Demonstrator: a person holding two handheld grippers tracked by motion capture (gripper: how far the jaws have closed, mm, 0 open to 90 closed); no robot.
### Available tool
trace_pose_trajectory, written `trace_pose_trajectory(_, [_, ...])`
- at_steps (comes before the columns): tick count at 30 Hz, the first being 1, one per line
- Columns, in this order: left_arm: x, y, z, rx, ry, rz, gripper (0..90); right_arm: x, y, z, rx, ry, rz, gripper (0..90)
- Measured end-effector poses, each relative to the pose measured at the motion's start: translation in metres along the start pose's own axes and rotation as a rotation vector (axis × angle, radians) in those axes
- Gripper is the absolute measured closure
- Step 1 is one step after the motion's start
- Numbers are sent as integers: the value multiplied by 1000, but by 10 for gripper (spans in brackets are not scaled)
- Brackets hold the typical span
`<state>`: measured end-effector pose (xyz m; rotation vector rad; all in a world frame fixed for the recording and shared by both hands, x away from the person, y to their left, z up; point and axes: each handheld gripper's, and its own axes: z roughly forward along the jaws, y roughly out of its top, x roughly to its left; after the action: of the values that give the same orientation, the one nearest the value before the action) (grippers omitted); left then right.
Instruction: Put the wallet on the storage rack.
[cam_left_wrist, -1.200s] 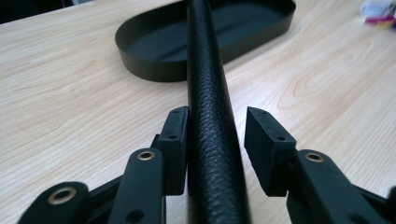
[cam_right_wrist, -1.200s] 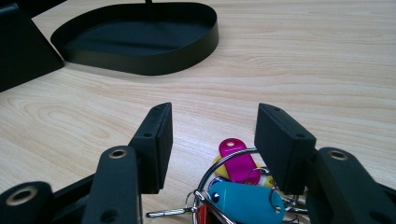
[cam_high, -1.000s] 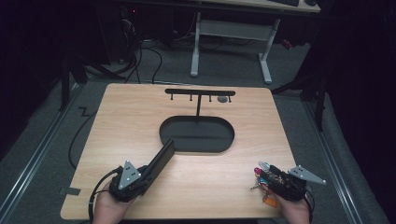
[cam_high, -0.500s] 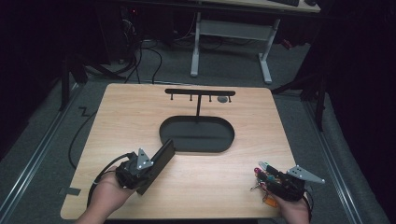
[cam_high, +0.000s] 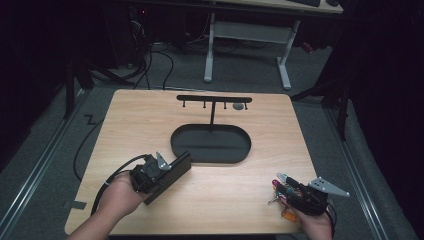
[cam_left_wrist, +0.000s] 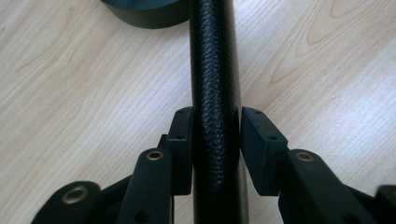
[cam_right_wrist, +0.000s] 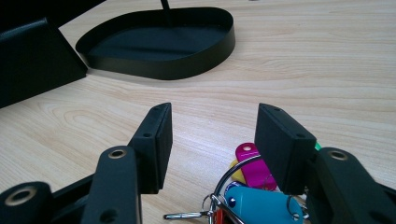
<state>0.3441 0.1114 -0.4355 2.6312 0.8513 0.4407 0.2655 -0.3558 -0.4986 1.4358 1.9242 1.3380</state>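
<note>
Left tongs (cam_left_wrist: 215, 135) grip a flat black pebble-grained leather case (cam_left_wrist: 215, 84).
Right tongs (cam_right_wrist: 212, 140) gape over bright plastic key tags (cam_right_wrist: 254, 196) on the pale wood-grain bench (cam_high: 240, 195).

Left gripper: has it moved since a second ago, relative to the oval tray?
Yes. In the high view the left gripper, its jaws just closing on the black case, has shifted rightward and up-frame, toward the oval tray.

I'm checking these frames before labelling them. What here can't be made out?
- Black case in the left gripper: its far end is cut off by the top edge of the left gripper view, so its full shape stays unclear.
- Key bunch under the right gripper: cut off by the bottom edge of the right gripper view; the count is unclear.
- Small grey thing by the stand: too small in the high view.
</note>
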Motion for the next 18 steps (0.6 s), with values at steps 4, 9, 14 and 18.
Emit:
trace_pose_trajectory(4, [3, 1, 0, 15, -20, 1, 670, 0, 0, 0, 1, 1, 2, 472])
trace_pose_trajectory(9, [5, 3, -1, 25, -52, 19, 706, -3, -1, 1, 3, -5, 17, 472])
trace_pose_trajectory(14, [8, 2, -1, 18, -64, 28, 723, -4, -2, 1, 7, -16, 18, 472])
trace_pose_trajectory(18, [5, -1, -1, -6, -40, 60, 743, -4, -4, 0, 14, -24, 14, 472])
